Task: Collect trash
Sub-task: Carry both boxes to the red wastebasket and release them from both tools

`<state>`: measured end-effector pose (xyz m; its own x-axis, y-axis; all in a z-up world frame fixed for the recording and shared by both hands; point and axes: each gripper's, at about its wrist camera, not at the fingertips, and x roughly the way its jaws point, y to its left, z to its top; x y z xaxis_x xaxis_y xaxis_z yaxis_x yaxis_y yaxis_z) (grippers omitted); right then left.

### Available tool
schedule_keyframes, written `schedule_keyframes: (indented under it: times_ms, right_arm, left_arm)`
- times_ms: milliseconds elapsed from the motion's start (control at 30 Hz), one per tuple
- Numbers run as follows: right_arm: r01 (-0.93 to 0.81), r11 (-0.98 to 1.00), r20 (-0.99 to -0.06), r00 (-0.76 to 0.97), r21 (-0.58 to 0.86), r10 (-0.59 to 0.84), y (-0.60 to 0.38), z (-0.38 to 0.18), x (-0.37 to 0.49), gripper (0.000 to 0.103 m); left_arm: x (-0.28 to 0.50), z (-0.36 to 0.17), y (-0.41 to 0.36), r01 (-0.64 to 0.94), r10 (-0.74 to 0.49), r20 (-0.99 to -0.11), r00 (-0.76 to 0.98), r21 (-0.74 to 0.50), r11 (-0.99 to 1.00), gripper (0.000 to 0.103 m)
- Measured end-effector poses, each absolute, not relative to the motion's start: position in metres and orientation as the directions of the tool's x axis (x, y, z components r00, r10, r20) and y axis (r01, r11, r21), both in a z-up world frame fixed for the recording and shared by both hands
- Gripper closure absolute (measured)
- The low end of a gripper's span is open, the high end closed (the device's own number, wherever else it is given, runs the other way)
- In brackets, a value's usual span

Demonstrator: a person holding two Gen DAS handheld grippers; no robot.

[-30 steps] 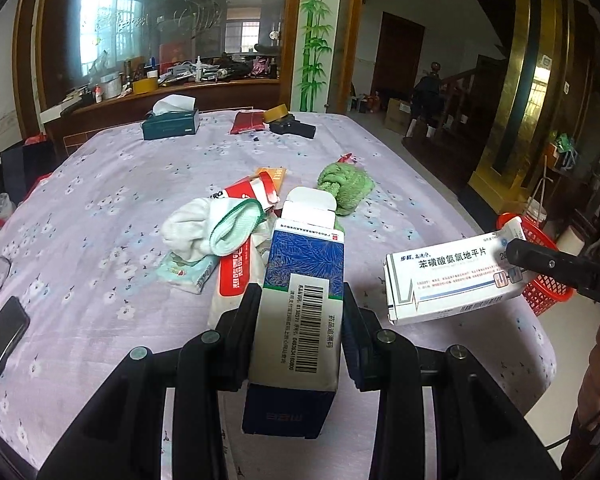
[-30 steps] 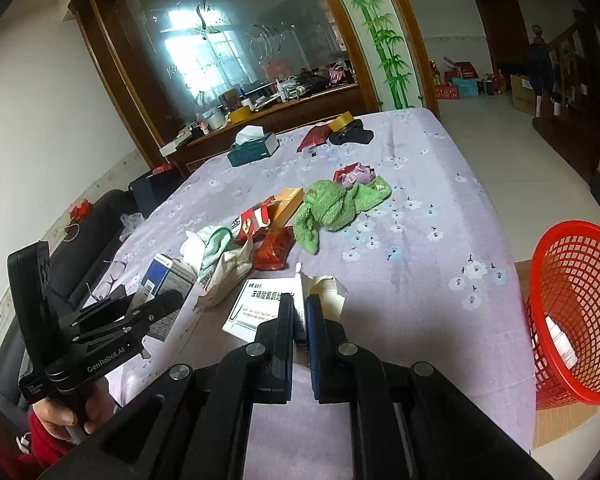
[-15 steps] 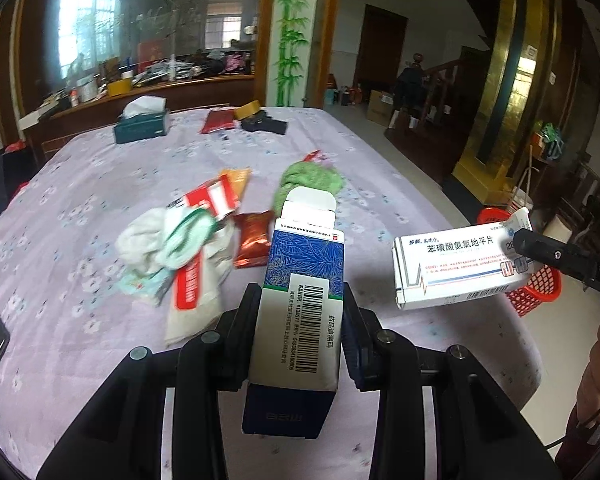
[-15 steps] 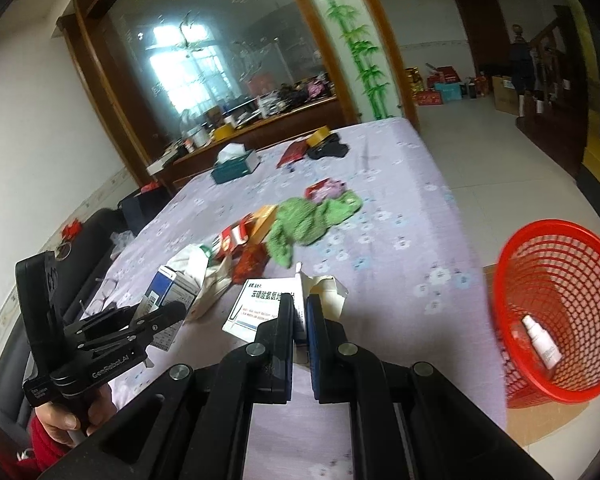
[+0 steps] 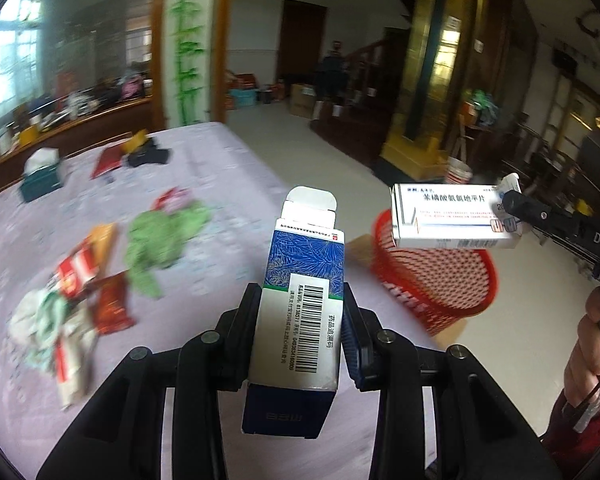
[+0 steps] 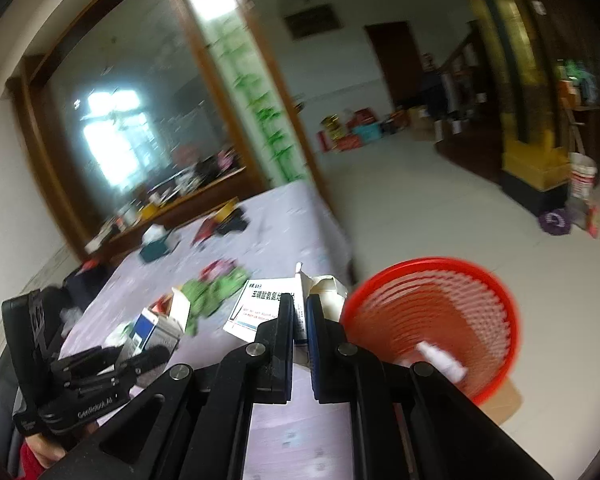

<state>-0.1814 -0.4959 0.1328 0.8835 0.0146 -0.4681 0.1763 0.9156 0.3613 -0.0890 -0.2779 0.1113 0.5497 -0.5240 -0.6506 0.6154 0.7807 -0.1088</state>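
A blue-and-white medicine carton [image 5: 300,312] is clamped upright between the jaws of the left tongs [image 5: 300,334], gripped across its two broad faces just below the middle, with its top flap standing open. A white medicine box [image 5: 454,216] with blue print is pinched by one end in the right tongs [image 6: 300,320], the jaws drawn almost together on it; it is carried level, just above the rim of the red mesh basket [image 5: 452,280], which stands on the floor beside the bench [image 5: 228,184]. A small white bottle [image 6: 440,360] already lies in the basket.

Both cartons are judged to be light, thin cardboard, probably empty or nearly so, and easily crushed. A grip across the flat faces, as held now, is the sound one; the open flap offers no firm hold, and the glossy print may slip under a weak squeeze. Since so little weight is involved, the boxes can be expected to fall slowly and may glance off the rim, so release is best made well over the mouth of the basket.

Left on the bench are a green cloth [image 5: 160,236], red snack wrappers [image 5: 96,284], crumpled white and pale-green cloth or paper [image 5: 44,320] and a tissue box [image 5: 40,180]. These soft pieces would be pinched at a raised fold.
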Motion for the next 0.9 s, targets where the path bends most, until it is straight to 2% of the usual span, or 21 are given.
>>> schedule_keyframes:
  times_ms: [300,533,567,600,633,700,900]
  right_arm:
    - [0.378,0.86,-0.466,0.864,0.344,-0.193,-0.555,0.132,-0.211,0.096]
    - [0.455,0.825,-0.507,0.825,0.334,-0.25,-0.588,0.117,-0.203,0.096]
    - [0.466,0.82,-0.515,0.818,0.331,-0.257,-0.593,0.114,-0.2,0.096]
    - [0.473,0.819,-0.521,0.812,0.325,-0.262,-0.596,0.111,-0.198,0.094]
    - [0.484,0.816,-0.532,0.803,0.316,-0.27,-0.6,0.108,-0.194,0.094]
    - [0.504,0.808,-0.548,0.787,0.305,-0.284,-0.606,0.102,-0.192,0.088]
    - [0.489,0.813,-0.544,0.795,0.316,-0.267,-0.608,0.105,-0.201,0.088]
  left_arm:
    - [-0.082,0.102,-0.375,0.7,-0.602,-0.683,0.413,-0.186,0.69,0.067]
    - [-0.078,0.085,-0.438,0.731,-0.612,-0.708,0.351,-0.202,0.652,0.065]
    - [-0.076,0.082,-0.445,0.731,-0.608,-0.715,0.345,-0.202,0.652,0.057]
    - [-0.074,0.079,-0.45,0.728,-0.607,-0.717,0.343,-0.206,0.654,0.041]
    - [-0.073,0.078,-0.453,0.723,-0.606,-0.717,0.344,-0.21,0.658,0.035]
    - [-0.071,0.076,-0.454,0.718,-0.604,-0.718,0.346,-0.212,0.663,0.033]
    - [-0.075,0.088,-0.42,0.706,-0.594,-0.705,0.388,-0.187,0.683,0.032]
